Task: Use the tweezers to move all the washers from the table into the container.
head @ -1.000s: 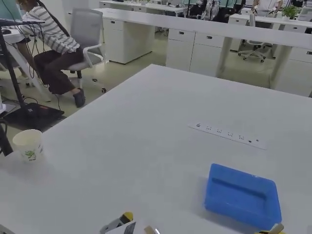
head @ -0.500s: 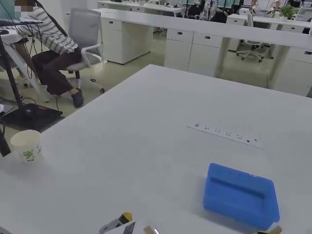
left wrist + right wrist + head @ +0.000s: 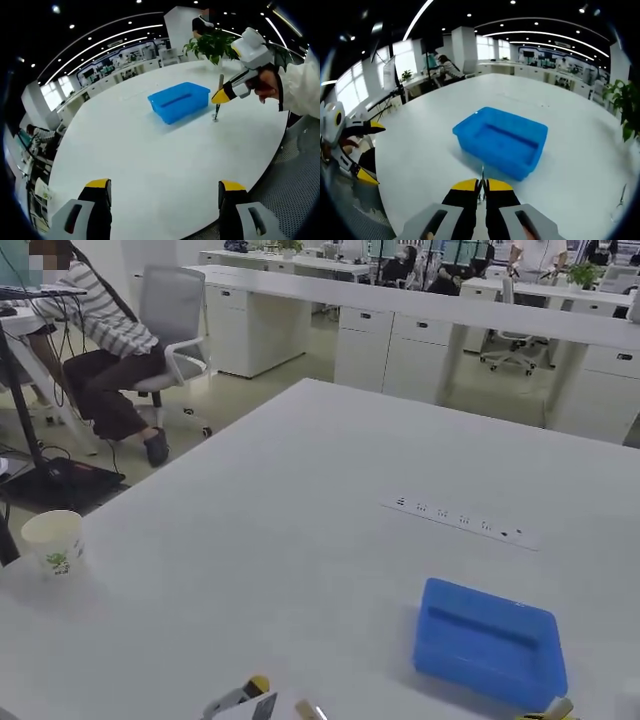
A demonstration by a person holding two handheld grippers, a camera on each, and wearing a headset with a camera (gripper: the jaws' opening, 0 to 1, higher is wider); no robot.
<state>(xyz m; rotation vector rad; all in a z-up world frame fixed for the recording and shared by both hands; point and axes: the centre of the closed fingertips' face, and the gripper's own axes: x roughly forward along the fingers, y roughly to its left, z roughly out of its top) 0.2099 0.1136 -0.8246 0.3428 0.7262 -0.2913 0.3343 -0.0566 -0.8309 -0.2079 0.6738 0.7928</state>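
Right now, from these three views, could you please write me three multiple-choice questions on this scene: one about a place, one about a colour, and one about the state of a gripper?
1. In the head view, where does the paper cup stand relative to the container?
A. Inside it.
B. Far to its left, near the table's edge.
C. Touching its right wall.

2. What colour is the container?
A. Red.
B. Green.
C. Blue.

3. How do the left gripper's jaws stand?
A. Wide apart, holding nothing.
B. Shut on a washer.
C. Shut on the cup.

Answers:
1 B: the cup stands alone by the table's left edge, well apart from the container.
2 C: its walls are bright blue in all three views.
3 A: the left gripper view shows both yellow tips far apart, with bare table between them.
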